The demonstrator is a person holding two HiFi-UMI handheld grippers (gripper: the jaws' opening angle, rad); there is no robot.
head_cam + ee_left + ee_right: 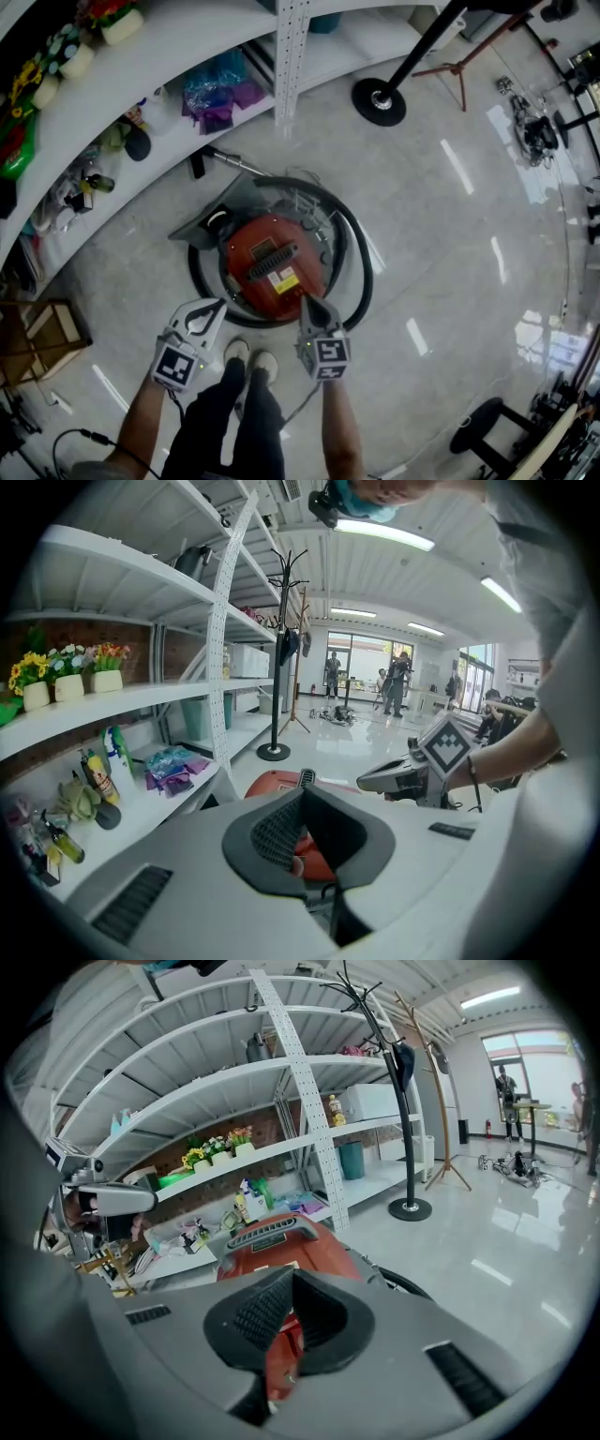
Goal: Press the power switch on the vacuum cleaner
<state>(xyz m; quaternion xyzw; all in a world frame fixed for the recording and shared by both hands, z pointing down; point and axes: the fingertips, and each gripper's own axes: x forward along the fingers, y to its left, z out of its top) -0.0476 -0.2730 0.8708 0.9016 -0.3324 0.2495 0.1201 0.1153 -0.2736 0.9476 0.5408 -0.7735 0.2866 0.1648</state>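
The right gripper (306,300) has its jaws drawn together and they clamp nothing. Its tip points down at the near edge of the red vacuum cleaner (258,239), very near the shell, but I cannot tell if it touches. The left gripper (222,302) has its jaws together in the same way, also holding nothing. It hangs just beside the machine on the other side, a little apart from the shell.

The vacuum cleaner stands on the shiny floor (450,244), directly before the person's feet. Its black handle (270,261) lies across the top and its black hose (361,272) is looped around the body. The white shelf (169,84) with small articles is just behind it.

I cannot pick out the power switch itself from here; it is too small or it is hidden. For this reason I judge that the approach is nearly complete but the press is not yet made. No sign shows that the machine runs. What is left, in my opinion, is to bring the closed tip of the right gripper onto the switch and push it down
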